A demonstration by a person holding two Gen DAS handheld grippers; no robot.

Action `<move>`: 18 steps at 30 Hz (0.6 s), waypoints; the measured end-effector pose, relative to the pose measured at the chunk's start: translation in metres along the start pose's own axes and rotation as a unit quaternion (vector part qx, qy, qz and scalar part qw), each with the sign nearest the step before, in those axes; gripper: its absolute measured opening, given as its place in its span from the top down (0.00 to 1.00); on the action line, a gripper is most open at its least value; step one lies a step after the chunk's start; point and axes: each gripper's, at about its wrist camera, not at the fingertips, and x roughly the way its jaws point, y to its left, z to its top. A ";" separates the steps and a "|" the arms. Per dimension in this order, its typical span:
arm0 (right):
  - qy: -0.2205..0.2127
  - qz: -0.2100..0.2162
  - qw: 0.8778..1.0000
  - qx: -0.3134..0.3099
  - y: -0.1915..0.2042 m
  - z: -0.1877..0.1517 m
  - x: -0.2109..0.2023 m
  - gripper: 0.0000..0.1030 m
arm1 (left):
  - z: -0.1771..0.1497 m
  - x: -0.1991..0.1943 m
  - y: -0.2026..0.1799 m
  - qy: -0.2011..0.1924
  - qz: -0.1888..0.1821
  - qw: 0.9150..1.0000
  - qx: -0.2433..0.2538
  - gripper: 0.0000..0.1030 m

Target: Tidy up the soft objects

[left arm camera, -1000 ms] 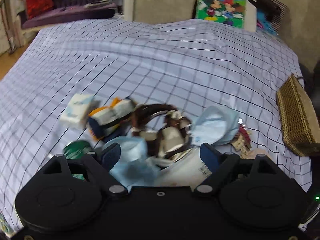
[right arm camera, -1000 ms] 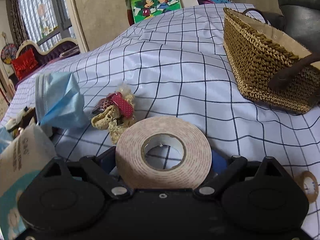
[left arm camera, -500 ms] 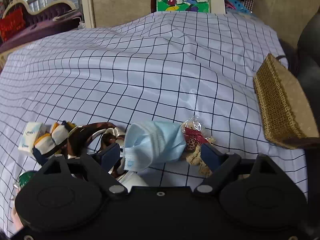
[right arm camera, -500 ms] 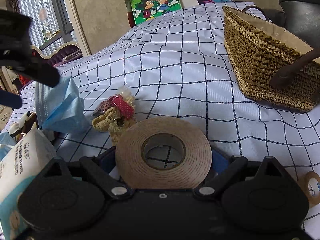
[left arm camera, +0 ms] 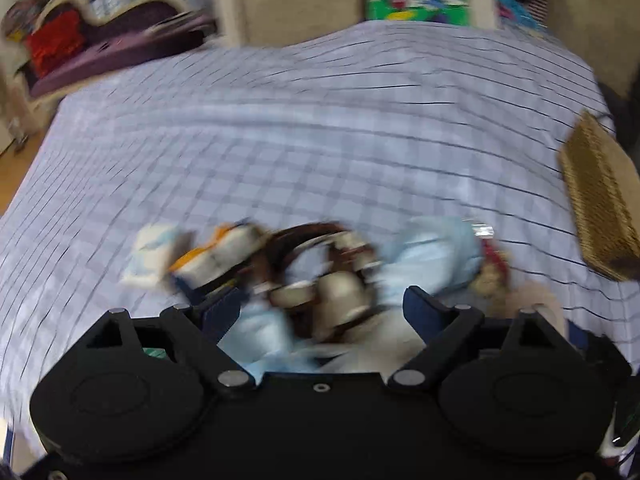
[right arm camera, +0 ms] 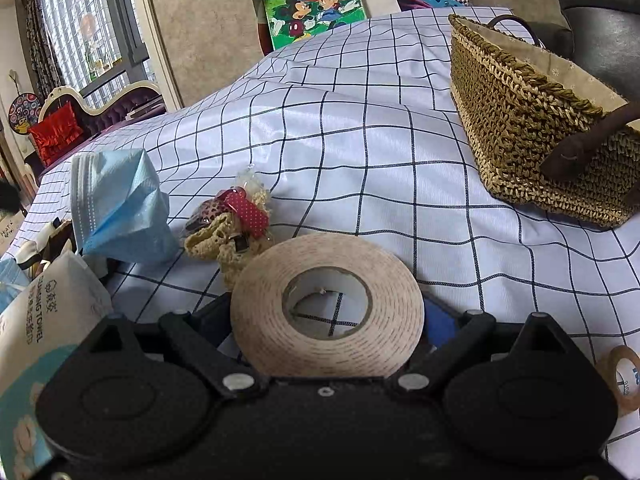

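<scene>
A pile of soft things lies on the checked cloth. In the blurred left wrist view my left gripper [left arm camera: 320, 304] is open above a brown-and-cream scarf [left arm camera: 320, 264], with a blue face mask [left arm camera: 432, 256], a tissue pack [left arm camera: 154, 252] and an orange-white bundle [left arm camera: 216, 252] around it. In the right wrist view my right gripper [right arm camera: 326, 312] is shut on a beige tape roll [right arm camera: 326, 304], low over the cloth. The blue mask [right arm camera: 120, 208] and a crochet hair-tie bundle [right arm camera: 232, 224] lie just ahead to the left. A towel pack [right arm camera: 44, 320] is at the left edge.
A woven straw basket [right arm camera: 532, 128] with a dark handle stands at the right; it also shows in the left wrist view [left arm camera: 600, 196]. A small tape ring [right arm camera: 620, 376] lies at the right edge. A cartoon picture board [right arm camera: 316, 4] and a sofa [right arm camera: 96, 108] stand beyond the table.
The left gripper has swung back left and now hangs over the scarf instead of the mask; its view is motion-blurred. The right gripper has barely moved and still holds the tape roll.
</scene>
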 end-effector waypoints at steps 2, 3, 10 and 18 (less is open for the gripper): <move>0.000 -0.001 1.000 -0.002 0.000 0.000 0.000 0.07 | -0.005 0.002 0.020 0.007 0.012 1.000 -0.025 0.17; 0.000 -0.002 1.000 -0.003 0.001 0.000 0.000 0.07 | -0.007 0.003 0.029 0.012 0.015 0.999 -0.039 0.18; -0.001 -0.005 1.000 -0.007 0.003 -0.001 0.000 0.07 | -0.023 0.012 0.049 0.039 -0.011 0.996 -0.077 0.18; -0.002 -0.005 1.000 -0.009 0.003 -0.001 0.001 0.06 | -0.024 0.028 0.030 0.053 -0.019 0.997 -0.047 0.48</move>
